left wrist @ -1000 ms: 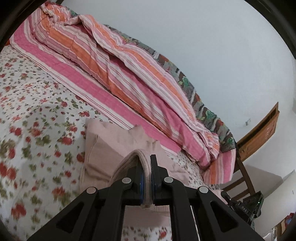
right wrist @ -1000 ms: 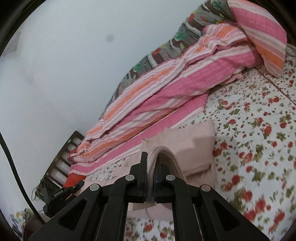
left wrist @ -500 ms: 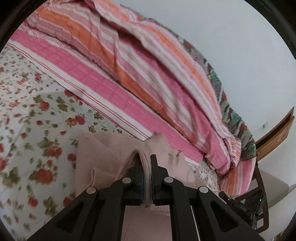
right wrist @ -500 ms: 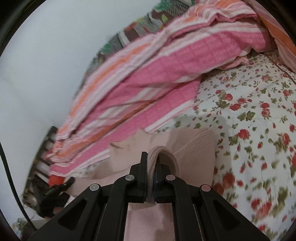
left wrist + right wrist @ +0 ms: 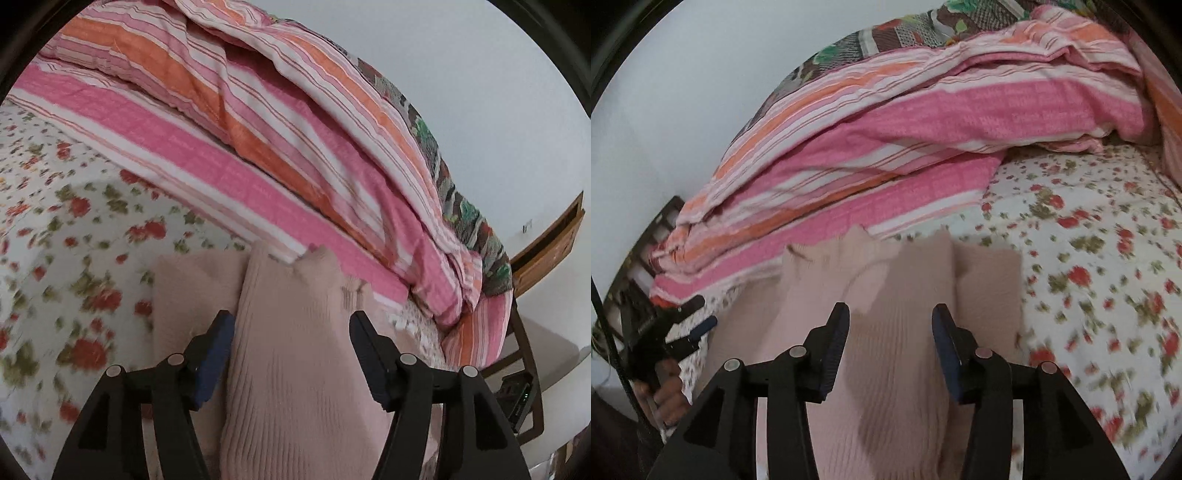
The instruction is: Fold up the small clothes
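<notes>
A pale pink ribbed knit garment [image 5: 288,387] lies folded on the floral bedsheet [image 5: 74,295]. My left gripper [image 5: 291,321] hovers just over its folded top layer. The jaws are opening and stand wide either side of the cloth, the blue pads [image 5: 216,354] clear of it. In the right wrist view the same garment [image 5: 890,387] lies under my right gripper [image 5: 890,310], whose jaws are also opening around the fold without pressing it. At that view's left edge, a hand [image 5: 665,398] holds the left gripper [image 5: 687,332].
A bunched pink, orange and white striped quilt [image 5: 295,147] lies just beyond the garment, against the pale wall. Wooden furniture [image 5: 554,240] stands at the far right of the left wrist view. Floral sheet [image 5: 1089,277] spreads out to the right of the garment.
Both grippers carried a pinched edge of the pink garment forward and down toward the quilt. Both have now opened, and the fold lies flat on the garment.
</notes>
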